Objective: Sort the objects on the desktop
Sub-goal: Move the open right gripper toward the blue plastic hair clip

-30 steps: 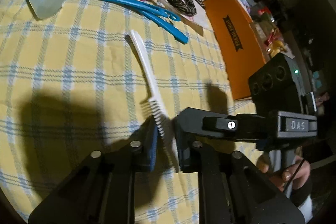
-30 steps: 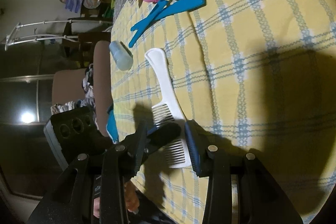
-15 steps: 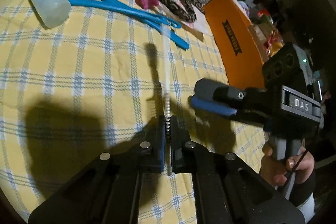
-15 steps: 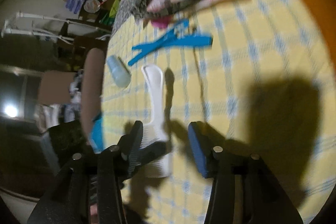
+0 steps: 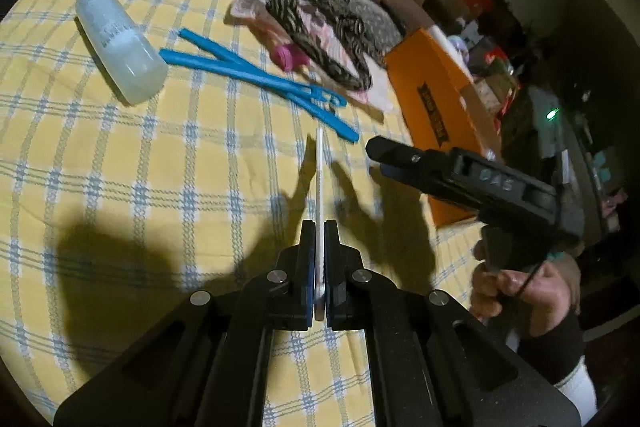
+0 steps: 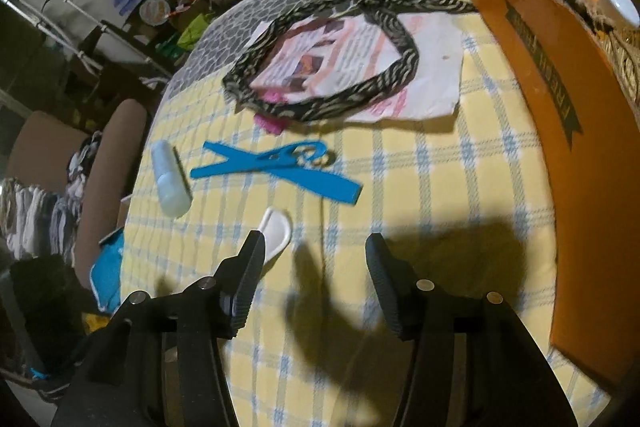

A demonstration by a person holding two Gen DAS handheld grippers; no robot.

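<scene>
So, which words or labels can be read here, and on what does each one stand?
"DAS": raised letters on the right gripper body.
Ribbon label on the orange box: blurred, not readable.
Print on the white bottle: too small.
Printed leaflet: too small.

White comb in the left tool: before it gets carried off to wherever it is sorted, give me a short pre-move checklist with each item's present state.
1. Left tool shut on the white comb: ok, pads clamp it edge-on.
2. Comb clear of the checked cloth: ok, its shadow falls apart from it.
3. Right tool off the comb: ok, nothing between its opening jaws.
4. Blue hangers and white bottle untouched: ok, both lie apart from the comb.
5. Orange box ready to receive it: cannot tell, its inside is barely visible.
</scene>
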